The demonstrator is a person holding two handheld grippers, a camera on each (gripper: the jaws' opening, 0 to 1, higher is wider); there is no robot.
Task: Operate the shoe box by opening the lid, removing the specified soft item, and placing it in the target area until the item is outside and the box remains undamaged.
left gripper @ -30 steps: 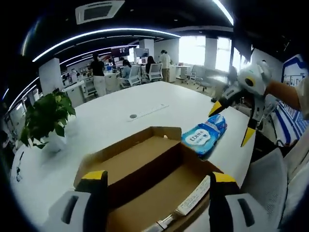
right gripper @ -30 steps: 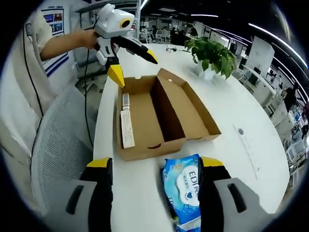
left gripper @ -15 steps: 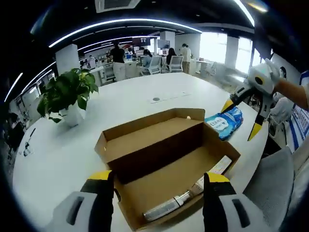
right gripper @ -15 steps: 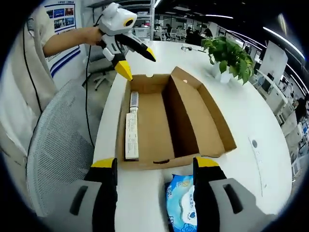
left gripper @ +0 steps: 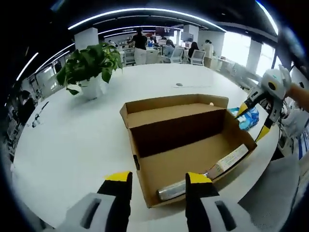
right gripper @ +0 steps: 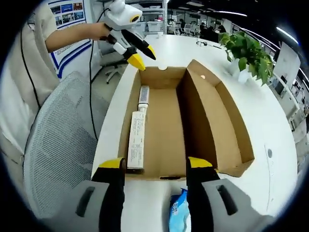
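Observation:
The brown cardboard shoe box lies open on the white table, its lid folded back flat on the far side. Inside, along one wall, lie a long white-labelled strip and a silvery tube. A blue soft wipes pack rests on the table outside the box, beside its short end. In the right gripper view the pack lies low between my right gripper's open jaws. My left gripper is open near the box's other end and holds nothing. It also appears as the left gripper.
A potted plant stands on the table beyond the box. A grey mesh chair sits at the table edge beside the box. A person's sleeve and arm hold the left gripper. People and desks fill the far office.
Both views have moved: my right gripper has come forward over the pack toward the box, and my left gripper has swung round to face the box's end. Box and pack stay put.

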